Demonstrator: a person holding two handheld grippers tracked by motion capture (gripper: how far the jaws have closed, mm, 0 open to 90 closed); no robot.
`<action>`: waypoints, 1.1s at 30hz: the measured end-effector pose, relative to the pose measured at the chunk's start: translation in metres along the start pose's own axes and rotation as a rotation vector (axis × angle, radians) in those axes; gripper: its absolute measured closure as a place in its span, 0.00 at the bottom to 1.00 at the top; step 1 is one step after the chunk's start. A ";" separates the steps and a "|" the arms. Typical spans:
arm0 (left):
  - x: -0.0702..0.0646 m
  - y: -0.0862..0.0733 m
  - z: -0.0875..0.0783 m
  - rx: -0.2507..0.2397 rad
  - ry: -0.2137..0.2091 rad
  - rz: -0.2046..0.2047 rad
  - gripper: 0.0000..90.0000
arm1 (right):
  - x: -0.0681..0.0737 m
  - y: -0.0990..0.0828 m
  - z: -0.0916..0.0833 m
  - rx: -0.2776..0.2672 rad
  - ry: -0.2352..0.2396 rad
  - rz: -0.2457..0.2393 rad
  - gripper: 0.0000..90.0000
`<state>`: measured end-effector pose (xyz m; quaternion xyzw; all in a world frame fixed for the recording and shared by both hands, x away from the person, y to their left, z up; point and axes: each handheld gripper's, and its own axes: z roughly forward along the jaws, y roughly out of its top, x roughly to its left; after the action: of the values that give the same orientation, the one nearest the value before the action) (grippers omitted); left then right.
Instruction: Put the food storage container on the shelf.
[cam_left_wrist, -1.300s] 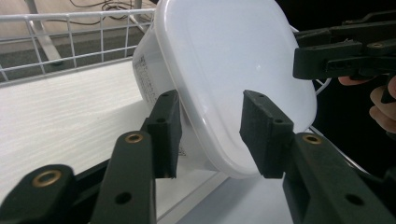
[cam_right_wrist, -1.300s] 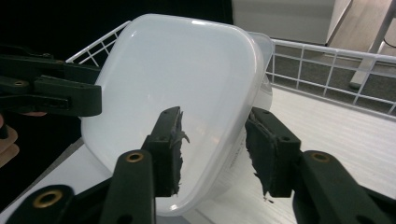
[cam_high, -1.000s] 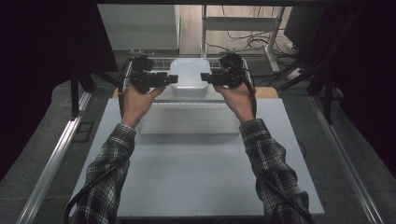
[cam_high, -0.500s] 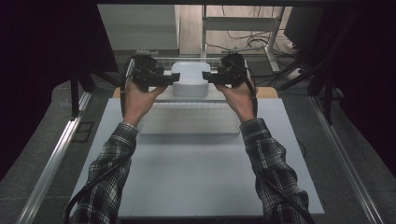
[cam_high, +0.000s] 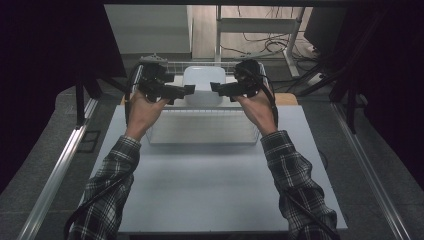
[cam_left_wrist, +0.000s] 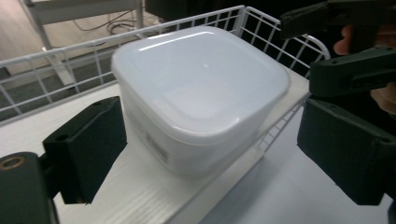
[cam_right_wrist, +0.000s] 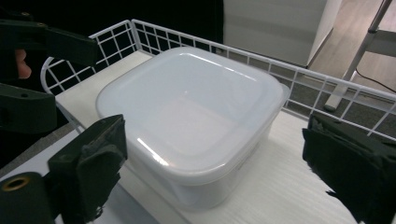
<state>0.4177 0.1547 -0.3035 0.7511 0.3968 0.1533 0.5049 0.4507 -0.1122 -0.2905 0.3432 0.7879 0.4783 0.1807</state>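
**A:** Since the worktop carries everything, start there: where does the wire basket sit?

**B:** Toward the far edge, midway across. Beyond it a low wire rack holds the white lidded tub on a pale board, right at the far edge.

**A:** And the claws?

**B:** The left claw and right claw flank the tub, one on each side. Both have just been opening and now stand wide, pads clear of the walls, gripping nothing (the tub rests on its own weight).

**A:** So how is this release done well?

**B:** I'd draw both claws straight outward, level, before lifting, so no pad catches the lid's lip or the rack wire.

**A:** The tub's look?

**B:** Translucent white, square with rounded corners, lid on flush, a small label on one wall.
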 end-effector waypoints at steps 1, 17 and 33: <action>-0.002 -0.004 -0.002 -0.009 -0.005 0.011 0.07 | 0.001 -0.001 0.000 0.004 0.001 -0.007 0.03; -0.011 -0.027 -0.010 -0.042 -0.016 0.072 0.05 | 0.006 -0.029 -0.010 0.018 0.014 -0.061 0.02; -0.026 -0.060 -0.011 -0.001 -0.046 0.143 0.06 | 0.016 -0.057 -0.022 0.010 0.030 -0.110 0.01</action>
<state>0.3673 0.1526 -0.3464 0.7805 0.3304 0.1720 0.5021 0.4049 -0.1324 -0.3289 0.2930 0.8106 0.4688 0.1934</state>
